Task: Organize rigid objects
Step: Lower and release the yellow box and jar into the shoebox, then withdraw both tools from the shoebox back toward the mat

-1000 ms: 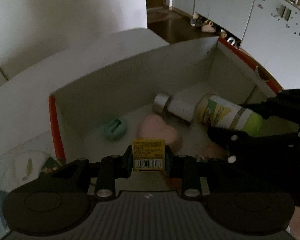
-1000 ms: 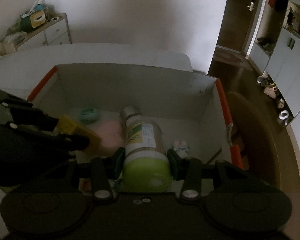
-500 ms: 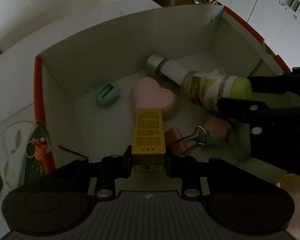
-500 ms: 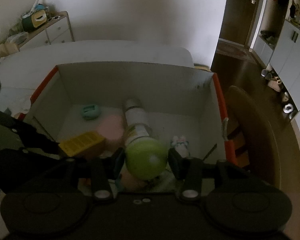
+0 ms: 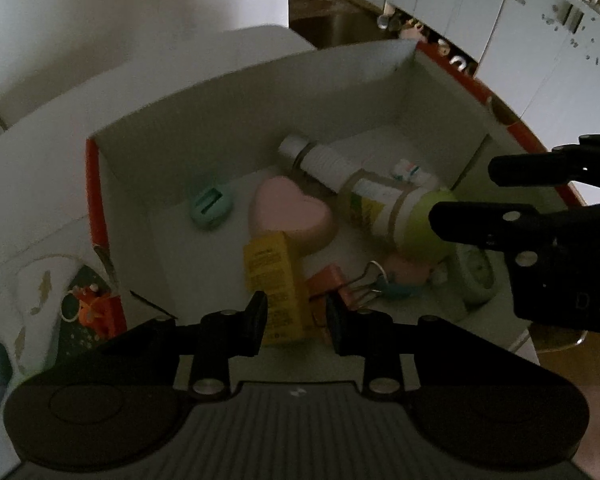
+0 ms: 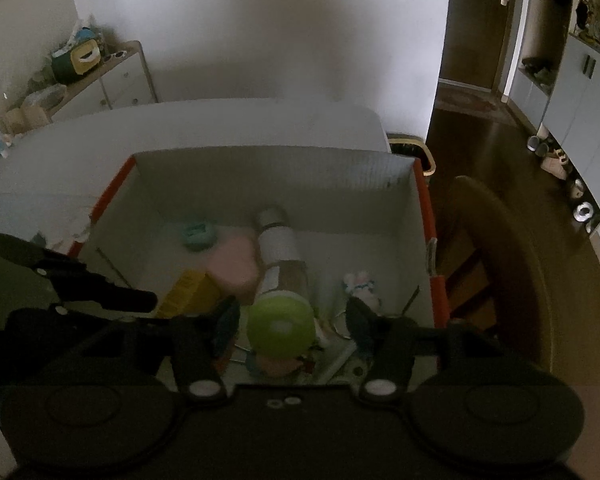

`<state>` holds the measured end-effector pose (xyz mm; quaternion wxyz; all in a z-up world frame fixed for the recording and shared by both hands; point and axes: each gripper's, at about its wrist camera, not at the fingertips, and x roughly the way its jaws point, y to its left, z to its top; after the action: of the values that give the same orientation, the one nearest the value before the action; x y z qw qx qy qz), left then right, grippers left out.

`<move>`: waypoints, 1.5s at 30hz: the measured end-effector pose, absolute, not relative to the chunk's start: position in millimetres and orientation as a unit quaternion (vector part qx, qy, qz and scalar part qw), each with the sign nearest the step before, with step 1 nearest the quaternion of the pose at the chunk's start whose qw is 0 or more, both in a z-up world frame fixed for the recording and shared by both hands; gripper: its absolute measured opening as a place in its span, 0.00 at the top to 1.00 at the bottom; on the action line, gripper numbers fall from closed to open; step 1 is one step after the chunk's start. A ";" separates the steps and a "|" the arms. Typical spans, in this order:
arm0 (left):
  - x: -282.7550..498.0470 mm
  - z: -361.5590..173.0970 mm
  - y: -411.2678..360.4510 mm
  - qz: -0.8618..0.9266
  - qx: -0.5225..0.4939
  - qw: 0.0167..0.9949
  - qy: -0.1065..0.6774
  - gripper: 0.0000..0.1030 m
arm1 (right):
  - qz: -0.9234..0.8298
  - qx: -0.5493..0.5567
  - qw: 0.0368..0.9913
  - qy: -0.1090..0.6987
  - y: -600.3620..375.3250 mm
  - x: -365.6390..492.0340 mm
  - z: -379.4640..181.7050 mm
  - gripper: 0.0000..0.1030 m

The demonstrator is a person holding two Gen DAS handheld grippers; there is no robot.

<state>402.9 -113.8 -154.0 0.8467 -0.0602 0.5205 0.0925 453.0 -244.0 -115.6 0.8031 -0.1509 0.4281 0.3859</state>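
Now the yellow box [image 5: 276, 284] lies in the bin [image 5: 236, 112], between the released left gripper's [image 5: 296, 320] fingers

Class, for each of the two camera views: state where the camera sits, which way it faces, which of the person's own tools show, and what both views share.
Left wrist: on the left tool, looking forward and down into the box; the right tool enters from the right.
Right wrist: on the right tool, facing down into the box and toward the far wall; the left tool enters from the left.
Shared: the yellow carton, pink heart and green-capped bottle, lying between open jaws.
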 end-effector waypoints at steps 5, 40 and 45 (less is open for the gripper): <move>390.9 -139.1 -112.1 0.094 -0.065 0.859 0.499 0.70 | 0.395 -0.143 0.804 0.421 -245.9 444.5 -101.8 0.38; 258.2 -71.1 41.6 0.097 -0.089 0.918 0.374 0.23 | 0.405 -0.064 0.838 0.360 -175.5 310.5 -51.1 0.00; 254.9 -76.8 80.2 0.105 -0.097 0.917 0.373 0.23 | 0.410 -0.057 0.836 0.360 -149.0 289.1 -54.2 0.00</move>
<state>254.9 80.2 -76.8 0.9167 -0.0970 0.3732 0.1047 289.1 -149.0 -54.2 0.8360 -0.0570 0.3599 0.4102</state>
